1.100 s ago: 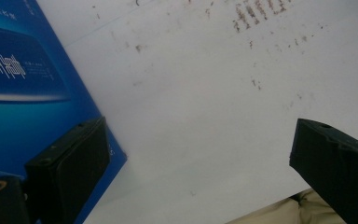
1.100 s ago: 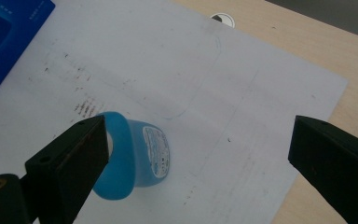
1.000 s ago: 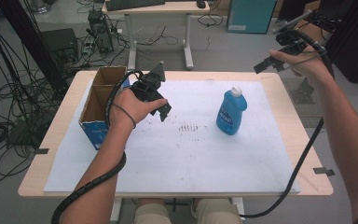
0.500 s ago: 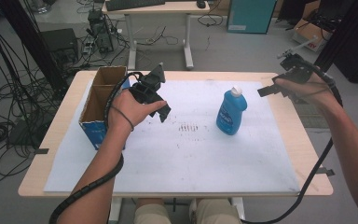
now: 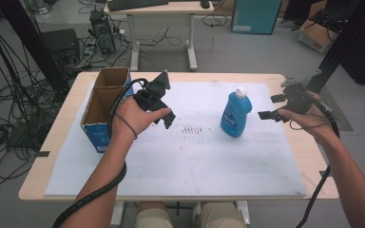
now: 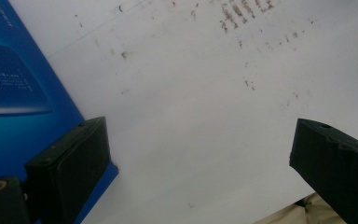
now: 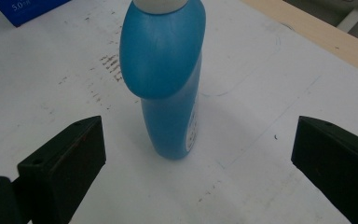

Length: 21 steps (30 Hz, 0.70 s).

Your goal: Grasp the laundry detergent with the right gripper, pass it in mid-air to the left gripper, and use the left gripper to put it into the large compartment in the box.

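A blue detergent bottle (image 5: 235, 115) with a white cap stands upright on the white mat (image 5: 195, 161), right of centre. My right gripper (image 5: 271, 107) hovers just right of it, open, with its jaws pointing at the bottle and apart from it. In the right gripper view the bottle (image 7: 168, 88) stands ahead between the wide-open right gripper (image 7: 200, 133) jaws. My left gripper (image 5: 166, 100) is held above the mat beside an open blue cardboard box (image 5: 100, 109), open and empty. In the left gripper view the left gripper (image 6: 200, 137) looks down on bare mat, with the box wall (image 6: 18, 93) at left.
Brown smudges (image 5: 190, 129) mark the middle of the mat. The wooden table (image 5: 294, 156) shows bare edge around the mat. Beyond it are a second desk (image 5: 161, 9), cables on the floor (image 5: 9, 95) and a cardboard carton (image 5: 316, 35).
My right gripper has come down and to the left, from above the table's far right corner to just beside the bottle. The left gripper has stayed in place.
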Each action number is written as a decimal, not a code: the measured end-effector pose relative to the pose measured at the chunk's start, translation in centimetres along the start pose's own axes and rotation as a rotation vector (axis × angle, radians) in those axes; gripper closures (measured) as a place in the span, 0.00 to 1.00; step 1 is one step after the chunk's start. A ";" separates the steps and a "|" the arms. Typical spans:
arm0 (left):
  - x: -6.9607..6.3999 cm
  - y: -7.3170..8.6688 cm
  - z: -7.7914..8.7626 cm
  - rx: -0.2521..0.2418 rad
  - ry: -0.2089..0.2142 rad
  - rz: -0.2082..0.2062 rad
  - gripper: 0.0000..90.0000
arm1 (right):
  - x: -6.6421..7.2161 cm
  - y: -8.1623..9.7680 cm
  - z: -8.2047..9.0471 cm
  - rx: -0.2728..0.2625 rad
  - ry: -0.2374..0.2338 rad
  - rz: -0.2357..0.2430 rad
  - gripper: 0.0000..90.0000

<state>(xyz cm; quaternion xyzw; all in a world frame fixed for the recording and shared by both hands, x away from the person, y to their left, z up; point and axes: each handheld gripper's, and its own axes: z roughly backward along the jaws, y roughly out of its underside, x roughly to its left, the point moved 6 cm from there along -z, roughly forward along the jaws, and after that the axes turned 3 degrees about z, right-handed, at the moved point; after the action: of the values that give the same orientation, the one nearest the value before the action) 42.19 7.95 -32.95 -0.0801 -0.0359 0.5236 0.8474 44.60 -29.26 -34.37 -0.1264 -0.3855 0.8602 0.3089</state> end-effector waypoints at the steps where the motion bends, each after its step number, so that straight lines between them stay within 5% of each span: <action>1: -0.1 0.0 0.0 -0.005 -0.001 -0.001 0.06 | 0.1 0.2 -0.2 -0.006 0.001 0.004 0.03; 21: 0.6 -0.1 -0.6 -0.013 0.003 0.000 0.06 | 1.4 1.8 -4.1 -0.083 0.049 0.021 0.02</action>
<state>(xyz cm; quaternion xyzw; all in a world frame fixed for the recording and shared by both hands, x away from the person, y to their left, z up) 42.63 8.38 -33.50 -0.0863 -0.0380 0.5232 0.8470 44.65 -26.90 -38.42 -0.1641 -0.4119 0.8433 0.3036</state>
